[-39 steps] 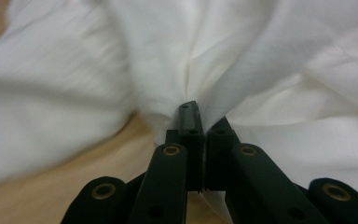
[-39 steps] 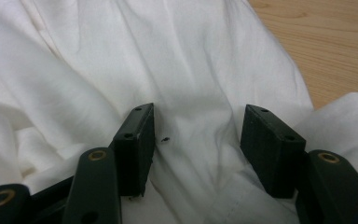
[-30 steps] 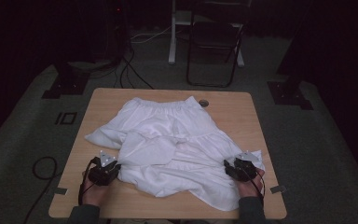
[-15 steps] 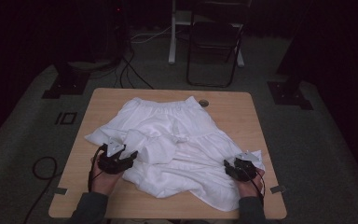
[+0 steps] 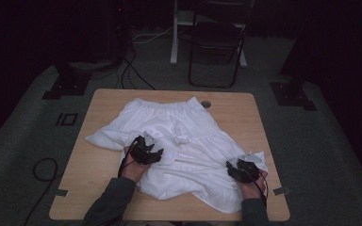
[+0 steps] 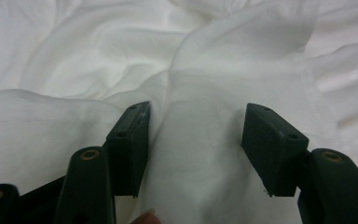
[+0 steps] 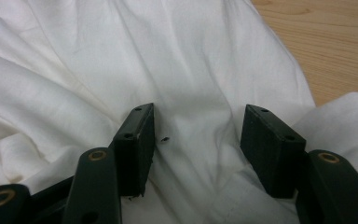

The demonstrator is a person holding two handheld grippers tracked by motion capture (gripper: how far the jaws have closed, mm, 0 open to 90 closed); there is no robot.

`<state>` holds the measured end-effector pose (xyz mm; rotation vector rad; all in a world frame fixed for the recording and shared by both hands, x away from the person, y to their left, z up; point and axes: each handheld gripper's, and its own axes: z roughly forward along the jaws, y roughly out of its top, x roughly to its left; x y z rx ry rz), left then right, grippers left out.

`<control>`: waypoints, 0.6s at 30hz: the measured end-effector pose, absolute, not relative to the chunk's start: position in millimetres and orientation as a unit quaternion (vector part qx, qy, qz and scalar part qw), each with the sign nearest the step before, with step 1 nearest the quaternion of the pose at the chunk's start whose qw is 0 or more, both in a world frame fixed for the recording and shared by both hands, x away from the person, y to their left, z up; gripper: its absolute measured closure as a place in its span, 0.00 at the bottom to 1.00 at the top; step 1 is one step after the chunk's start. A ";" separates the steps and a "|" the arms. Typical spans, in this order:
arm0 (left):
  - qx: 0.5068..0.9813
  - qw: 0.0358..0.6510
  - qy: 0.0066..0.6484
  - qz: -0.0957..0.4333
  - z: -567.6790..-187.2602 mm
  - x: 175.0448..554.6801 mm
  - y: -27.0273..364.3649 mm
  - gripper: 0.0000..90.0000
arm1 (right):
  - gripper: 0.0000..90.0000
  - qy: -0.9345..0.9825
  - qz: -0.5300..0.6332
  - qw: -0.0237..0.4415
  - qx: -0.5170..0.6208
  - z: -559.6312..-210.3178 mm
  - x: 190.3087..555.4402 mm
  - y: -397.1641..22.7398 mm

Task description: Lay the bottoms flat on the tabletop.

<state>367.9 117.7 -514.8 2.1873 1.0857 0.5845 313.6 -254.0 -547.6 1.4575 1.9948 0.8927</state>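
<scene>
White garment (image 5: pixel 179 136) spread crumpled on table (image 5: pixel 99 155).
Left gripper (image 6: pixel 196 135) fingers (image 6: pixel 130 144) parted, fold of cloth between; right gripper (image 7: pixel 196 140) fingers (image 7: pixel 135 144) parted, cloth beneath and between.

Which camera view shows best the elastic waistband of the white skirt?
The high view: the waistband lies whole along the skirt's far edge on the table. Both gripper views show plain creased cloth near the open jaws, no waistband.
</scene>
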 end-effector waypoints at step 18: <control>0.781 0.254 0.509 0.258 -526.0 314.8 221.4 0.96 | 0.49 0.734 0.330 0.252 0.538 -547.8 313.4 -254.8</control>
